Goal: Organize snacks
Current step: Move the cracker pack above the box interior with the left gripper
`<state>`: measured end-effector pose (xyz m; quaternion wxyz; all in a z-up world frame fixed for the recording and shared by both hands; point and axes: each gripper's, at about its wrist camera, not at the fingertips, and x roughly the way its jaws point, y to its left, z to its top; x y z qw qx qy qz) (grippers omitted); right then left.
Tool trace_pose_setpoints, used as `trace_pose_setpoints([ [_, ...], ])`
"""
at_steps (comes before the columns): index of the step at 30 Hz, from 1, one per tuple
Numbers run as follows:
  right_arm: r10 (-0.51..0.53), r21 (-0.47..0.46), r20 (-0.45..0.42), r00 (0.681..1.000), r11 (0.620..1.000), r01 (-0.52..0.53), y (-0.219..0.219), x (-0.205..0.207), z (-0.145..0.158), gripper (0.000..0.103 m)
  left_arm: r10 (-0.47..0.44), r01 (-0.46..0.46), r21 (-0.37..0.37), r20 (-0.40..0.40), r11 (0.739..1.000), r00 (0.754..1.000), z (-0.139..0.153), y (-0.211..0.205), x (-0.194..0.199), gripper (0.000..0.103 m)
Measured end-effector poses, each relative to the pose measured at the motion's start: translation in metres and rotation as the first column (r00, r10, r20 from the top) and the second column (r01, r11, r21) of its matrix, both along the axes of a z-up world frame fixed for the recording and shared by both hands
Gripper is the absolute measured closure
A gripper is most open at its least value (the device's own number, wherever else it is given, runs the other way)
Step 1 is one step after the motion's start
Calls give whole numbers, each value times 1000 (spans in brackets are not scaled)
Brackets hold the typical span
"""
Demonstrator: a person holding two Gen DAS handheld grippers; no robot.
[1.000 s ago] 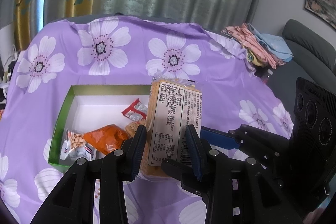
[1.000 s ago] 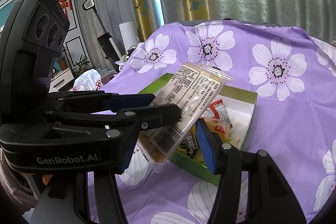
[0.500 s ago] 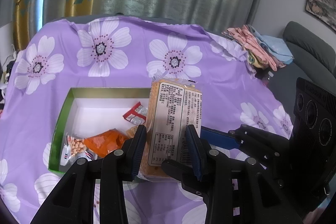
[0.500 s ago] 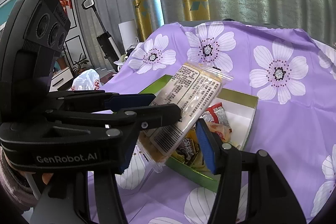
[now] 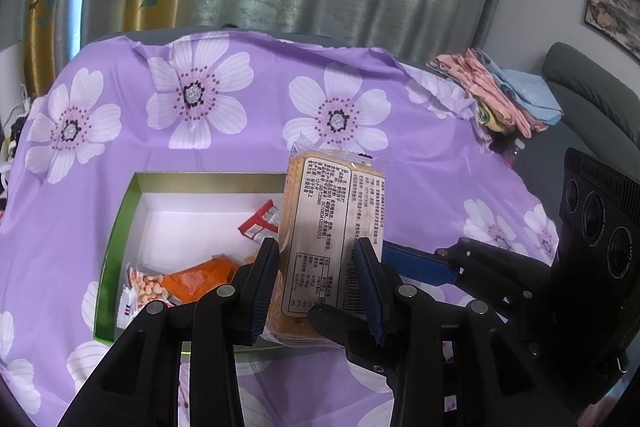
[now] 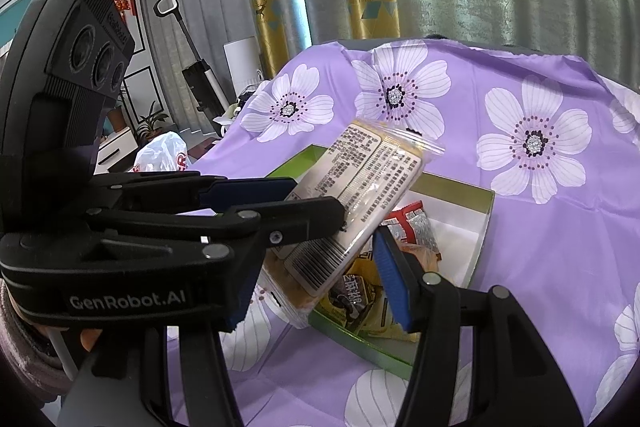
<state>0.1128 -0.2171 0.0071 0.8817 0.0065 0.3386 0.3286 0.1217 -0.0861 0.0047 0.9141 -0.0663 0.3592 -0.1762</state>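
Box slid lower-left; pkt same (clamped).

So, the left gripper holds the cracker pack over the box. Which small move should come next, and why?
Probably lower the cracker pack into the bare white part of the box and then open the left gripper. Its pads clamp the pack, which hangs above the box's right side, and smaller snacks already lie there.

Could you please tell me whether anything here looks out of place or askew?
Only the long clear-wrapped cracker packet: it is tilted in the air above the green-rimmed white box, clamped by the left gripper, not lying with the other snacks. Nothing looks spilled or damaged.
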Motion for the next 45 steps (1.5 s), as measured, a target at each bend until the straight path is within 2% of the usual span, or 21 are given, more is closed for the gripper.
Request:
trace_pose_setpoints([
  [18, 8, -2, -7, 1000, 1000, -8, 6, 22, -11, 47, 1, -2, -9, -17, 1000, 1000, -9, 7, 27, 64],
  [45, 10, -7, -27, 1000, 1000, -10, 13, 43, -24, 47, 13, -12, 13, -42, 1000, 999, -29, 6, 38, 64],
])
